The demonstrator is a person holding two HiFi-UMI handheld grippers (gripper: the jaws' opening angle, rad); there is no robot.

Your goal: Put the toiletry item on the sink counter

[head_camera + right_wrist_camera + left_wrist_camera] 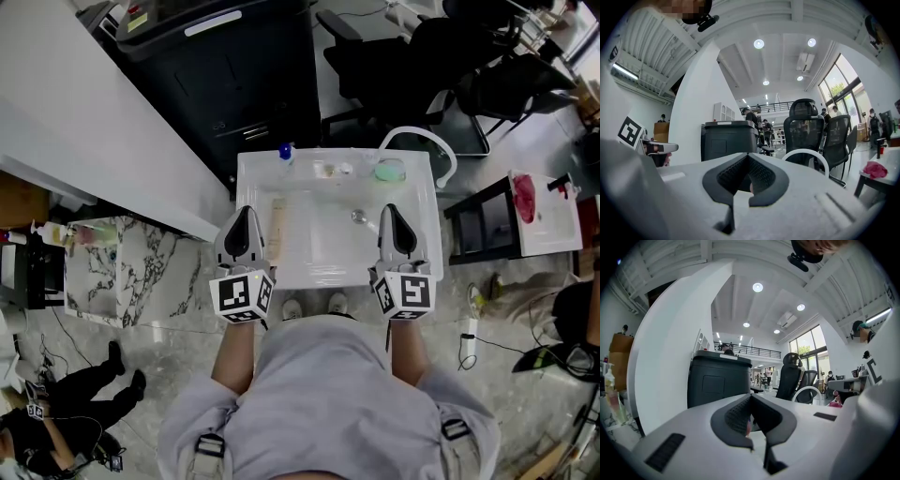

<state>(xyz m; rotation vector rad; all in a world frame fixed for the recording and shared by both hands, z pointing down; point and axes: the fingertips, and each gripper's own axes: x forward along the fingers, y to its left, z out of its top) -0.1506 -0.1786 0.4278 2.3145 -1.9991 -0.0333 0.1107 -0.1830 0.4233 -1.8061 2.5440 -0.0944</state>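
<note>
Item: toiletry item [277, 228], a pale slender tube, lying lengthwise along the left side of the white sink [337, 277], seemingly on the flat counter strip beside the basin; whether it is overhanging the basin slope cannot be told. Left gripper [245, 214]: hovering over the sink's left edge, just to the left of the tube and apart from it, pointing toward the back ledge. In the left gripper view its jaws [751, 401] are sitting closed together with nothing between them. Right gripper [392, 208]: hanging over the right part of the sink, well apart from the tube, with the drain [359, 217] lying between them; in its own view the jaws [748, 161] are likewise meeting and carrying nothing. Back ledge: a blue-capped bottle [285, 152] and a green round object [390, 171] are standing there. Step in hand, judged: the placing is appearing complete, the tube resting on the counter and neither gripper holding it. Next move, judged: drawing the left gripper clear without nudging the tube toward the basin.
</note>
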